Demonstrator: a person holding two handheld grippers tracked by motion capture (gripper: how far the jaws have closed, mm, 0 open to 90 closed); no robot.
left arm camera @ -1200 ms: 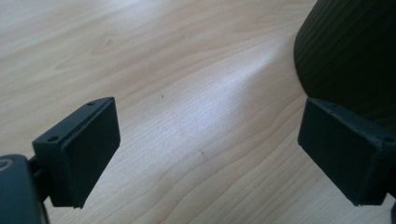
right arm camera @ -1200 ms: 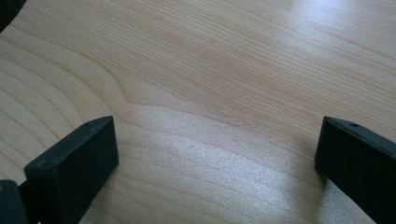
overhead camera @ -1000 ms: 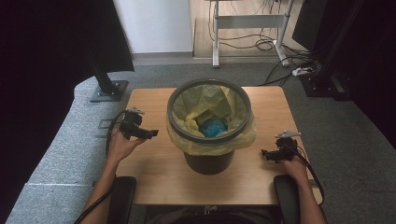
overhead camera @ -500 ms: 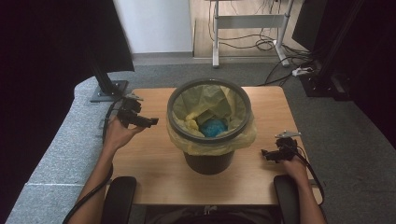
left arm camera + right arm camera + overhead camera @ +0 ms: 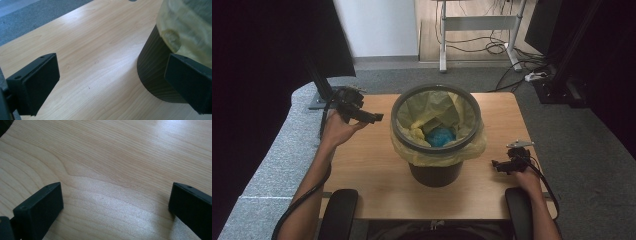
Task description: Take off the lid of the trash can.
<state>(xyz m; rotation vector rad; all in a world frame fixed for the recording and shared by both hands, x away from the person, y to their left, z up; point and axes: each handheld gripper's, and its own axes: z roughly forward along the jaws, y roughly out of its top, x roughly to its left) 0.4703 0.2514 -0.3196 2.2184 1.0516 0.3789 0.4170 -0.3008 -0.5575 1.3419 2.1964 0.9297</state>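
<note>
Waste bin (image 5: pixel 435 145): a dark, round bin standing at the centre of the worktop (image 5: pixel 362 165), slightly toward the near edge. A yellow liner bag (image 5: pixel 437 107) lines it and folds out over the rim. A blue item (image 5: pixel 440 136) lies at the bottom of the bag; its nature cannot be determined.

Worktop: light wood grain, bare apart from the bin and the two tools.

Left hand-held gripper (image 5: pixel 373 118): held above the worktop toward the far-left corner, pointing at the bin rim, apart from it. Its jaws have just been opening and now stand wide, with nothing between them. In the left gripper view, the bin wall (image 5: pixel 152 75) and the bag overhang (image 5: pixel 185 27) sit just beyond the right jaw.

Right hand-held gripper (image 5: pixel 495 164): low near the right edge, beside the bin base and not touching it. Its jaws stand wide apart over bare wood; nothing is held.

Step in hand, as judged: the approach to the bag rim, with the left tool leading. The next move calls for bringing one jaw inside the rim and one outside, then closing on the thin folded film without tipping the bin.

Markings: no brand, label or legible writing is visible.
</note>
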